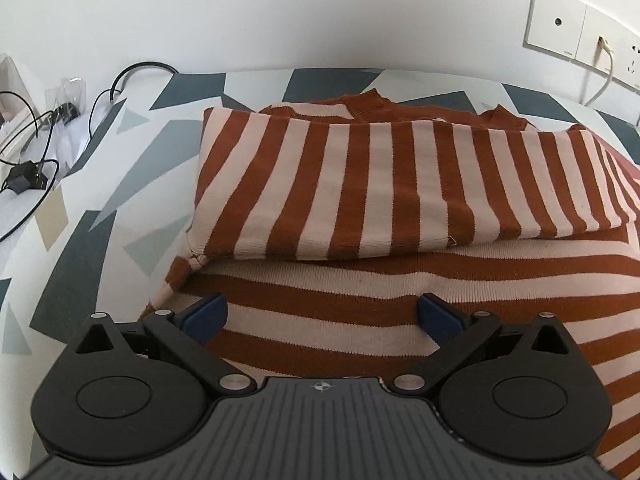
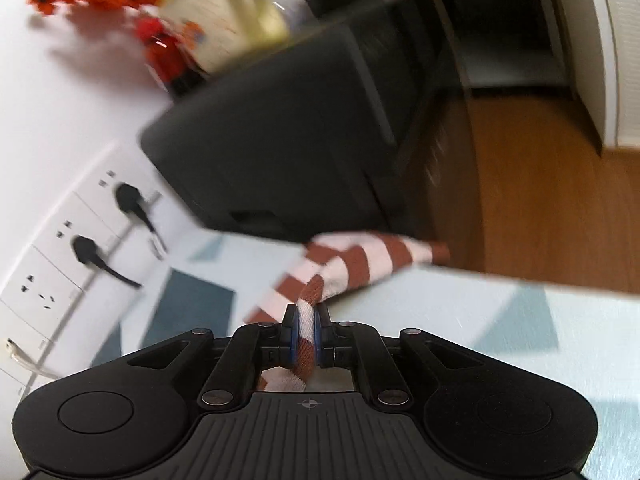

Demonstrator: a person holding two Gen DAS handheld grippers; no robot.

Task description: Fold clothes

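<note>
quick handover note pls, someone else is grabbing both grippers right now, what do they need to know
Left hand-held gripper: open, holding nothing, low over the near part of the striped sweater.
Right hand-held gripper: shut on a striped sleeve, which trails out towards the table's far edge; that view is motion-blurred.
Sweater lies on the patterned table cover, rust collar at the far side.
Done: one striped panel is folded across the upper body.
Left: probably lay the held sleeve over the body, then fold the lower half up.

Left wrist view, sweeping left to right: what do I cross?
Black cables → patterned tablecloth → striped sweater → wall sockets. The left gripper hangs open over the sweater.
</note>
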